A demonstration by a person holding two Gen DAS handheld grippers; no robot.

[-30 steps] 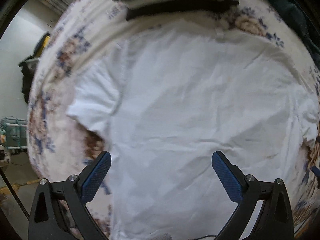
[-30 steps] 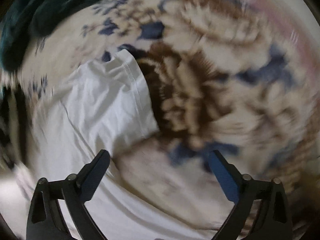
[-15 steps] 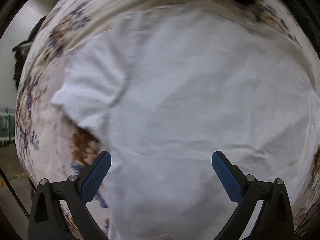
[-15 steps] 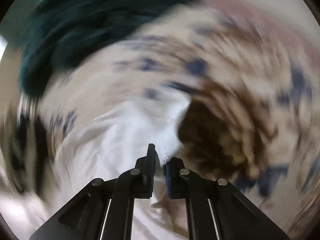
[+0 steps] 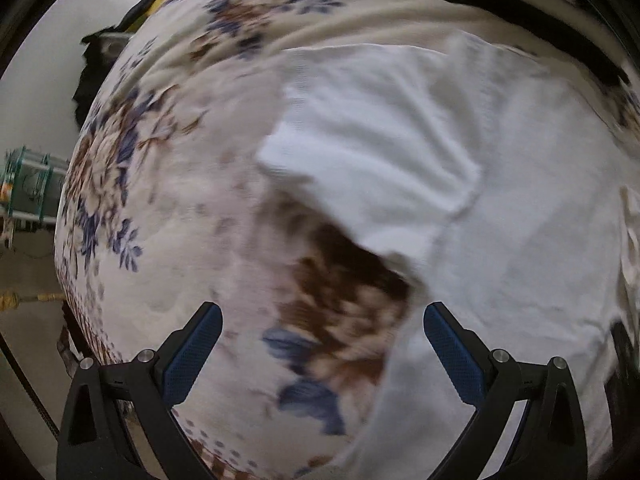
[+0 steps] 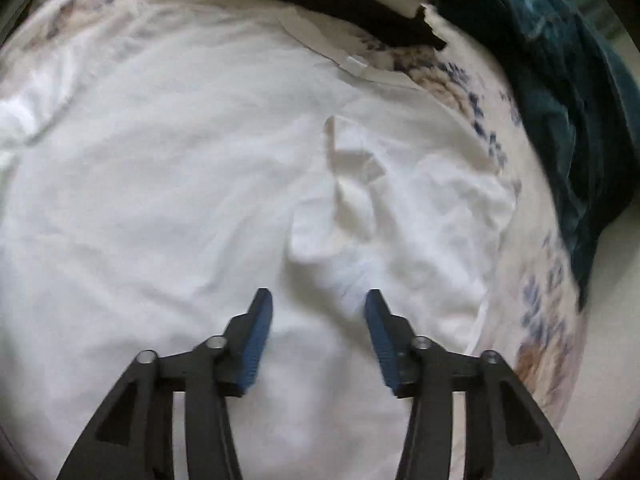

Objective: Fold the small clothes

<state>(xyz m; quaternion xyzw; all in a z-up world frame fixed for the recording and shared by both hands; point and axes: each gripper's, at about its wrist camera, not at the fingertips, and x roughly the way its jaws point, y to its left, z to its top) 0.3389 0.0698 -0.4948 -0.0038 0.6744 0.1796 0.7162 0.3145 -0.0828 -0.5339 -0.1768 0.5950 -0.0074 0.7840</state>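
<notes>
Your left gripper (image 5: 322,344) stands wide open and empty over the flowered bedspread (image 5: 168,208) beside the sleeve (image 5: 360,168) of the white shirt (image 5: 540,208), and your right gripper (image 6: 319,326), partly open and holding nothing, hovers over the folded-in sleeve (image 6: 400,216) near the bedspread's right edge.

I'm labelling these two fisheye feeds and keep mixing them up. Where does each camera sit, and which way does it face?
Left wrist: sits behind the left claw, facing down at the floral blanket and the white shirt, sleeve spread; jaws wide open.
Right wrist: sits behind the right claw, facing down at the shirt's crumpled fold, teal cloth far right; jaws open.
Shared: shirt, blanket, and the black strap.
</notes>
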